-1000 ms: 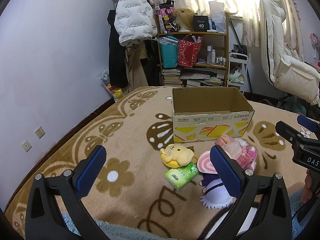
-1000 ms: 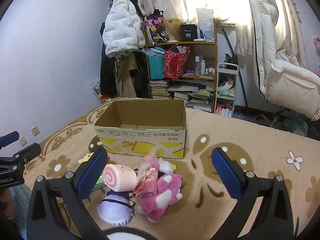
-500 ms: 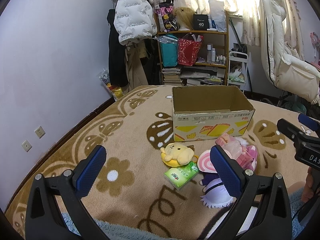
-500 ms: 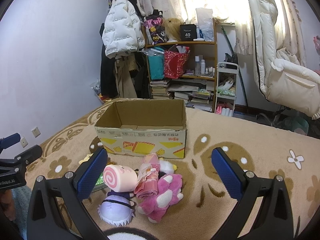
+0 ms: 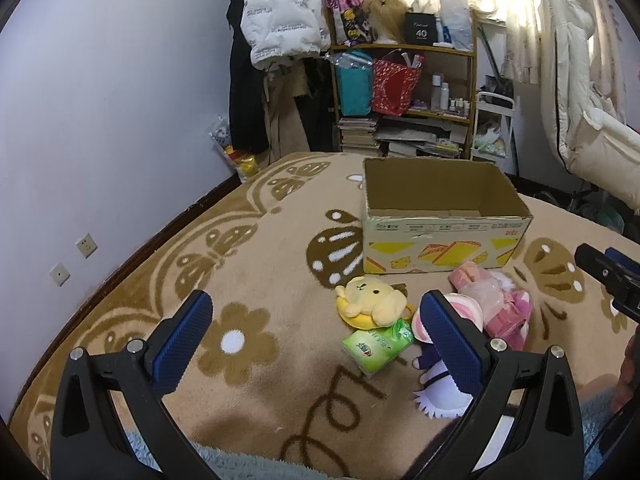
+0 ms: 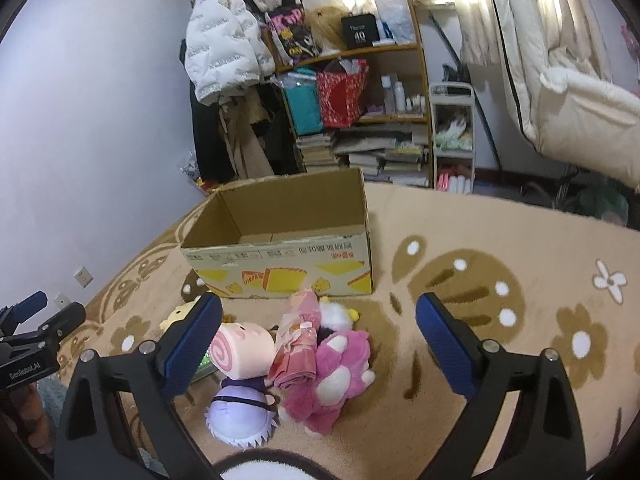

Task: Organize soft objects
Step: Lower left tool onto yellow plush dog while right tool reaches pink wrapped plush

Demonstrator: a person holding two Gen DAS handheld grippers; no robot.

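One empty cardboard box (image 5: 444, 236) sits on the brown flower rug (image 5: 248, 264), and right in front of it there's a little heap: one yellow plush (image 5: 374, 302), one green tissue pack (image 5: 377, 344), one pink-swirl doll (image 6: 240, 346) with a purple body, one pink folded cloth (image 6: 298, 340) and one pink plush (image 6: 334, 376), all touching or nearly so. Both claws are spread wide and holding nothing, the left claw (image 5: 316, 346) hanging over the rug near the tissue pack and the right claw (image 6: 318, 346) right above the pink stuff.

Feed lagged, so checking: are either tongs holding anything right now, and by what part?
Nothing is held. Left tongs and right tongs are both open above the blanket; the toys lie untouched before the cardboard box.
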